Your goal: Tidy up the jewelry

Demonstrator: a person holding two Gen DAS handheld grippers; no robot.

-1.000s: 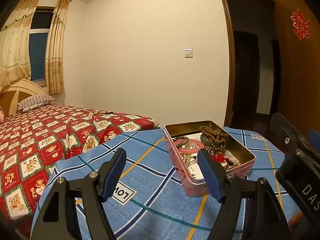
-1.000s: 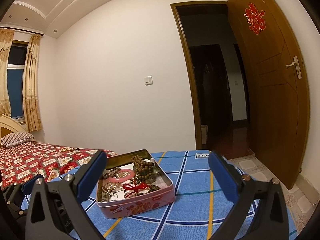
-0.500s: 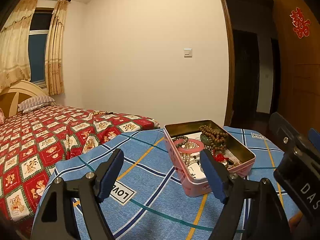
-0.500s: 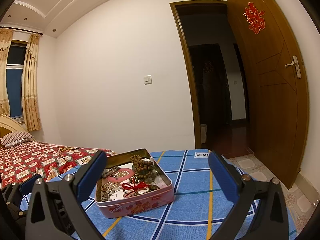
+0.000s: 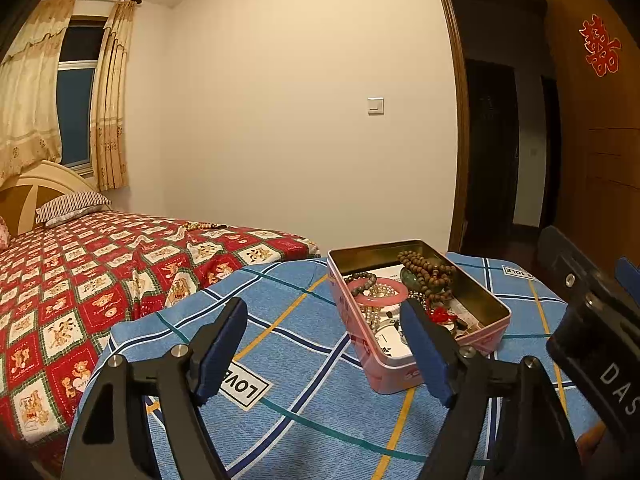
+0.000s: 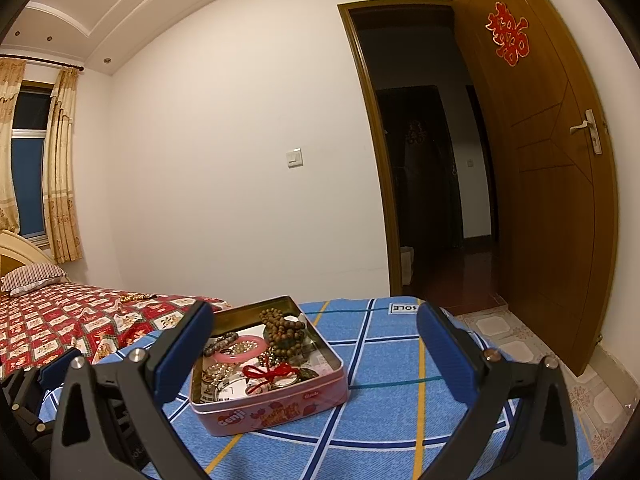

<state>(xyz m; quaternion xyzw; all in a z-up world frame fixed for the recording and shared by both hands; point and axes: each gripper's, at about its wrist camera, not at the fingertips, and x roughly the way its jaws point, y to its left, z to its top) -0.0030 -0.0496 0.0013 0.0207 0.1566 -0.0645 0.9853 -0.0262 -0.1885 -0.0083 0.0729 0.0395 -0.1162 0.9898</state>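
1 pink tin (image 6: pixel 276 408), 1 pink bangle (image 6: pixel 240 354), 1 red cord knot (image 6: pixel 268 372), 2 grippers: left gripper (image 5: pixel 324 344), right gripper (image 6: pixel 312 350); 1 pillow (image 5: pixel 72 204), 1 light switch (image 6: pixel 295 158), 1 door (image 6: pixel 548 184).

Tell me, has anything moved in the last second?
The left gripper opened slightly wider, with nothing between its pads. Nothing was picked up or let go. The right gripper stayed open and still, and the tin with its jewelry lies as before.
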